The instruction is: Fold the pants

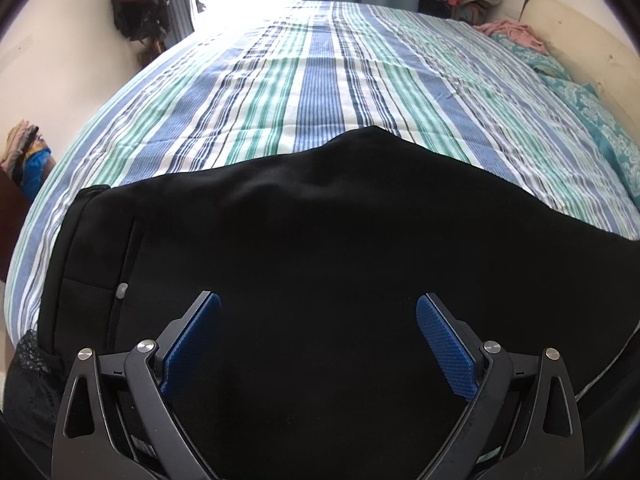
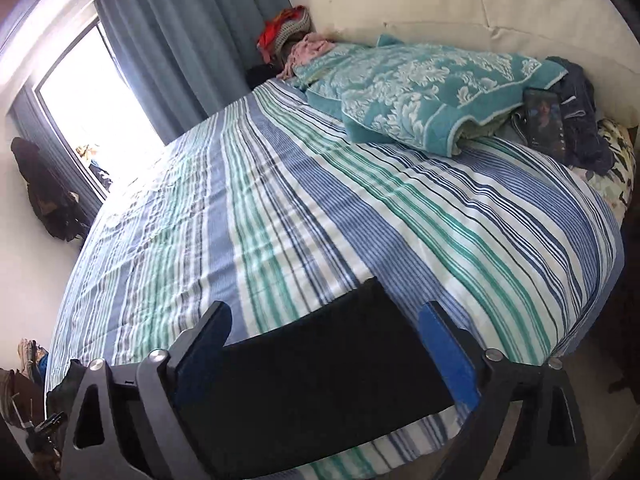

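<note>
One pair of pants, two grippers

One pair of black fabric pants (image 1: pixel 320 240) lies flat on the blue, green and white striped bedspread (image 1: pixel 320 80), at its near edge. Left gripper (image 1: pixel 318 308): jaws spread wide over the pants, holding nothing. Right gripper (image 2: pixel 326 316): jaws wide apart, straddling the dark cloth, not pinching it.

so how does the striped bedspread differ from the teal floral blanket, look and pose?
The striped bedspread carries straight blue, green and white stripes; the teal floral blanket has a white leaf pattern on teal. The striped bedspread lies spread flat across the bed; the teal floral blanket is bunched and folded by the headboard. Both are patterned bedding on the same bed.
</note>
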Demonstrator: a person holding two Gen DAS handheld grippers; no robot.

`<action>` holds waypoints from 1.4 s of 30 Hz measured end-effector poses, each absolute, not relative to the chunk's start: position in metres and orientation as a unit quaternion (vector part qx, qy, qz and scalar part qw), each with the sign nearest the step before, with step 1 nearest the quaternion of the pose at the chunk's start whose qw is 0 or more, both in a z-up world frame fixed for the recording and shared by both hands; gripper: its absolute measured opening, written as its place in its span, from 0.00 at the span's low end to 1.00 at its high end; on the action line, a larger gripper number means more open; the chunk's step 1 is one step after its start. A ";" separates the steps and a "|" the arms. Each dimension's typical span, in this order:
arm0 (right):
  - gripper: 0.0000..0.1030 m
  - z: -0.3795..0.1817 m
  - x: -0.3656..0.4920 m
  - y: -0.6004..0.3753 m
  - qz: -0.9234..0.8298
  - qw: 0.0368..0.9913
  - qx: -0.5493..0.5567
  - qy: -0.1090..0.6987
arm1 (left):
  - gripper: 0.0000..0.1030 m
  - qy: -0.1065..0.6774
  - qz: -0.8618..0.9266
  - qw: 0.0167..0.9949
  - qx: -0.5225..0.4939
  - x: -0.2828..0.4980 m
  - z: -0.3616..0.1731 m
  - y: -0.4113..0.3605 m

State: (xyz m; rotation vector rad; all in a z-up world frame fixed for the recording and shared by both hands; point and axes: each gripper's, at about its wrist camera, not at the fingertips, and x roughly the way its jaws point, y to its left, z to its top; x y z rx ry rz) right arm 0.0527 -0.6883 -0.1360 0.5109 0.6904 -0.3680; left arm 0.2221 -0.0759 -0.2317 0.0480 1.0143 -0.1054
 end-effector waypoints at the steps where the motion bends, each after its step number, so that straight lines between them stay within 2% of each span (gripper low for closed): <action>1: 1.00 -0.131 0.051 -0.667 -0.176 0.898 0.242 0.322 | 0.96 0.490 -0.046 0.870 0.024 0.223 -0.235 -0.076; 5: 1.00 -0.129 0.049 -0.579 -0.149 0.907 0.249 0.304 | 0.96 0.510 -0.032 0.859 0.026 0.223 -0.248 -0.072; 9: 1.00 -0.150 0.062 -0.498 -0.119 0.906 0.270 0.304 | 0.98 0.506 -0.035 0.861 0.037 0.220 -0.251 -0.073; 12: 1.00 -0.175 0.082 -0.454 -0.077 0.893 0.265 0.356 | 0.99 0.502 -0.035 0.863 0.034 0.219 -0.255 -0.071; 15: 1.00 -0.190 0.096 -0.423 -0.063 0.895 0.193 0.397 | 1.00 0.497 -0.039 0.866 0.038 0.217 -0.257 -0.070; 26: 1.00 -0.221 0.119 -0.390 -0.069 0.886 0.101 0.447 | 1.00 0.493 -0.038 0.868 0.049 0.214 -0.262 -0.073; 31: 1.00 -0.243 0.125 -0.386 -0.065 0.868 0.094 0.484 | 1.00 0.495 -0.039 0.866 0.053 0.214 -0.262 -0.073; 42: 1.00 -0.252 0.127 -0.379 -0.077 0.861 0.067 0.498 | 1.00 0.493 -0.038 0.867 0.059 0.213 -0.263 -0.074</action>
